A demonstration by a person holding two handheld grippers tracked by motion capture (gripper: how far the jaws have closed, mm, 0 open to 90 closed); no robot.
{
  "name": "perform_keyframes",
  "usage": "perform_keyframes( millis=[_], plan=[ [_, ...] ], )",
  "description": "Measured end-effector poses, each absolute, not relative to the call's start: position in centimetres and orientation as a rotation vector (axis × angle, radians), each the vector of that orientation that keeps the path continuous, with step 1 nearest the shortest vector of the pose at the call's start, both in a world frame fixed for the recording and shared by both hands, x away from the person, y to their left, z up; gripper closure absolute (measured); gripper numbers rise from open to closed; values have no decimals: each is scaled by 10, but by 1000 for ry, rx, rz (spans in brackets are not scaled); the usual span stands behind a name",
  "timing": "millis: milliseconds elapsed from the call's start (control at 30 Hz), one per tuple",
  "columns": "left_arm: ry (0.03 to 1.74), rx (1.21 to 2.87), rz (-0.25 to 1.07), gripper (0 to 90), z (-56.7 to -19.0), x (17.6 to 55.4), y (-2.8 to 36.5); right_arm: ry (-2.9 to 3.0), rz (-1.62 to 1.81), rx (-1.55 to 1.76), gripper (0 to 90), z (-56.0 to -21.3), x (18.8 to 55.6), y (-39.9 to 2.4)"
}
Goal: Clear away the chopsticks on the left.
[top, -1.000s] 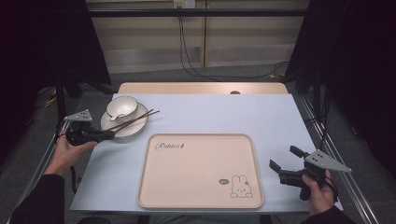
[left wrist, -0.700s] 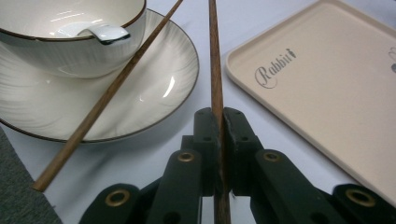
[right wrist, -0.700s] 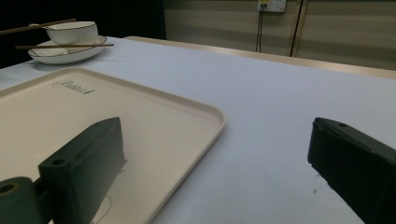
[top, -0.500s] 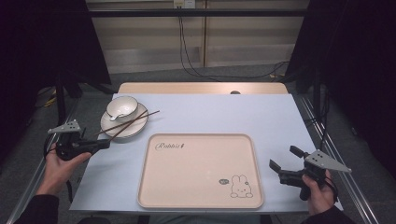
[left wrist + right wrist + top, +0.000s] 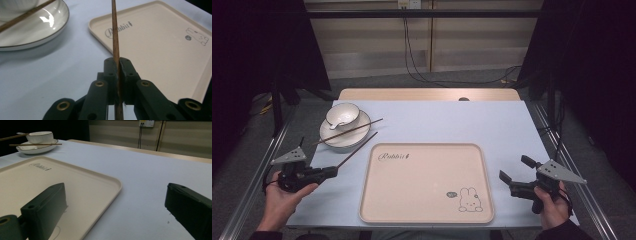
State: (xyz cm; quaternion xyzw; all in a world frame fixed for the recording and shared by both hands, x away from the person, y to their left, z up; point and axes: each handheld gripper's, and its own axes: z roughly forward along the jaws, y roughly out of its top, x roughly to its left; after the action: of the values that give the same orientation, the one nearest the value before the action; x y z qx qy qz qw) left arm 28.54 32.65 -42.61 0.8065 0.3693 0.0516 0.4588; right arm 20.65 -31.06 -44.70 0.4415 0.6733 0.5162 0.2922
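High view: your left gripper (image 5: 332, 171), at tray's (image 5: 427, 200) 9 o'clock, clamps one chopstick (image 5: 357, 150) by its end, tip aimed toward plate (image 5: 329, 141); second chopstick (image 5: 347, 132) bridges plate at 11 o'clock. Right gripper (image 5: 514, 175) idles wide open, empty, at 3 o'clock.

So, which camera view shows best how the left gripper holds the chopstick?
The left gripper view: the left gripper has its jaws shut on the chopstick, seen close. The high view shows gripper and chopstick small; the right gripper view shows a distant chopstick tip.
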Motion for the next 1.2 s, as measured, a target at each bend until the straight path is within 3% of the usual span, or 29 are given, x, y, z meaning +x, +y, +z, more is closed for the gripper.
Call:
perform_keyframes(
  millis=[667,1200],
  plan=[
    [1123,1937,147,847,-420,238,264,1806,1374,1156,35,-447,209,-307],
    [1378,1901,178,847,-433,239,219,1817,1377,1154,35,-447,209,-307]
  ],
)
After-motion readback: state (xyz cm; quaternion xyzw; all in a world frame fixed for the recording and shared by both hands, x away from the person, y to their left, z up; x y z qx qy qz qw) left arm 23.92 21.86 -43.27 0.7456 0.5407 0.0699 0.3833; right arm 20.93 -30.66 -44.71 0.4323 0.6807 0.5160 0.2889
